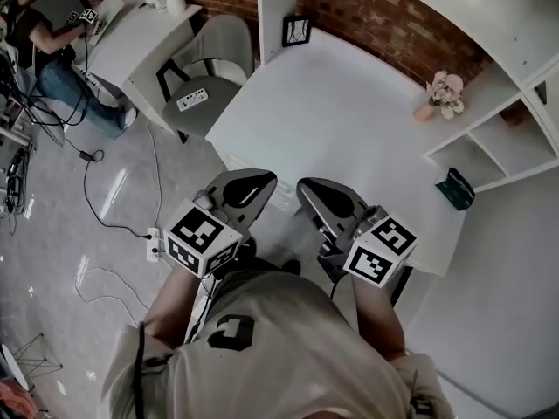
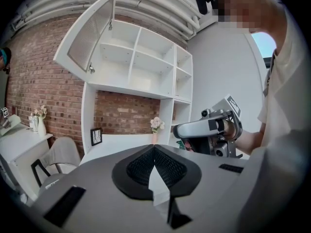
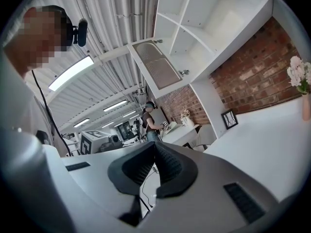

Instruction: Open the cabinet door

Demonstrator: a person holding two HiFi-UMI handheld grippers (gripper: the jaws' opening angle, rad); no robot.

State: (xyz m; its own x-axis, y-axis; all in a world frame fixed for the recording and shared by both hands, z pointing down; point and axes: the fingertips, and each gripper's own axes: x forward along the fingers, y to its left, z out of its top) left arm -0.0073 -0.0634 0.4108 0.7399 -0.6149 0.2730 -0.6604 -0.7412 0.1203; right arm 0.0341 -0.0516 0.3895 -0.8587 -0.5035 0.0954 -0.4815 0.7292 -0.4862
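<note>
A white shelf cabinet (image 2: 146,62) hangs on the brick wall above the desk. Its top-left door (image 2: 90,33) stands swung out and open, a small knob at its lower edge; the same open door (image 3: 158,67) shows in the right gripper view. My left gripper (image 1: 260,178) and right gripper (image 1: 307,187) are held side by side close to my body, at the desk's near edge, far below the door. The left gripper (image 2: 154,147) is shut with nothing held. The right gripper (image 3: 154,143) is also shut and empty.
On the white desk (image 1: 332,112) stand a pink flower vase (image 1: 444,94), a picture frame (image 1: 297,30) and a teal object (image 1: 454,188). A grey chair (image 1: 214,59) is at the desk's left. Cables and a power strip (image 1: 153,243) lie on the floor. Another person (image 1: 44,42) works far left.
</note>
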